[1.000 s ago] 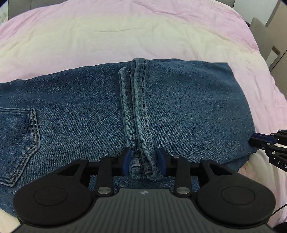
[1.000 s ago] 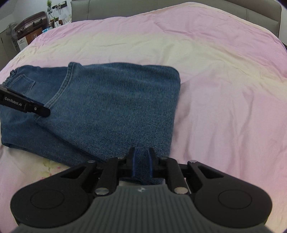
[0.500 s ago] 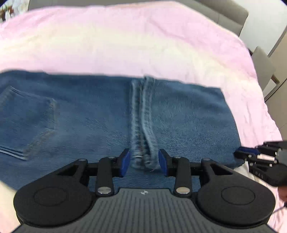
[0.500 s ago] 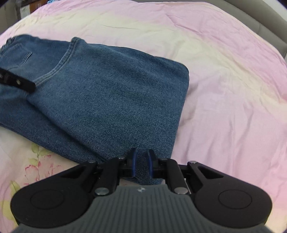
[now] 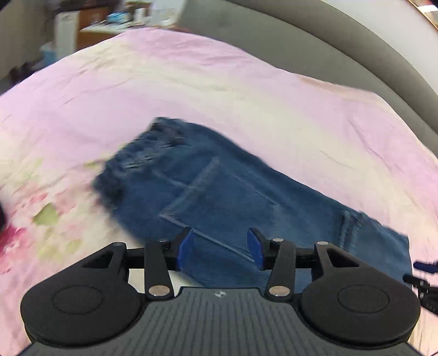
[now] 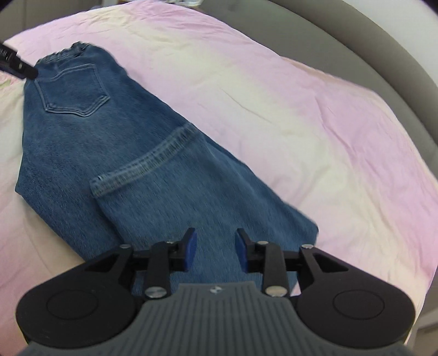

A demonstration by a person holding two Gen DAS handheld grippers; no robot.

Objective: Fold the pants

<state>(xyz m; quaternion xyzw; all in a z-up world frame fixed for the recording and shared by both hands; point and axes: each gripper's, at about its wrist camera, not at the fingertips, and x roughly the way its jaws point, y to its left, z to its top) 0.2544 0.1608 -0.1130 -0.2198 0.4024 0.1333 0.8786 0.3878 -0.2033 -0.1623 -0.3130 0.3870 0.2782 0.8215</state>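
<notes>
The blue jeans point(image 5: 232, 197) lie folded on the pink bed sheet point(image 5: 191, 82), back pocket up, leg hems laid across the thigh part point(image 6: 145, 164). My left gripper point(image 5: 220, 250) is open and empty, above the near edge of the jeans by the pocket. My right gripper point(image 6: 216, 250) is open and empty over the folded end of the jeans point(image 6: 219, 219). The right gripper's tip shows at the right edge of the left wrist view point(image 5: 424, 265). The left gripper's tip shows near the waistband in the right wrist view point(image 6: 16, 64).
The pink and cream sheet point(image 6: 301, 95) has a flower print at the left point(image 5: 32, 213). A grey padded bed frame point(image 5: 342, 41) curves round the far side. Blurred furniture and boxes point(image 5: 90, 24) stand beyond the bed.
Both grippers have let go of the jeans and opened. Both have pulled back and swung round, so the waistband end and pocket now show. The folded jeans lie flat.
</notes>
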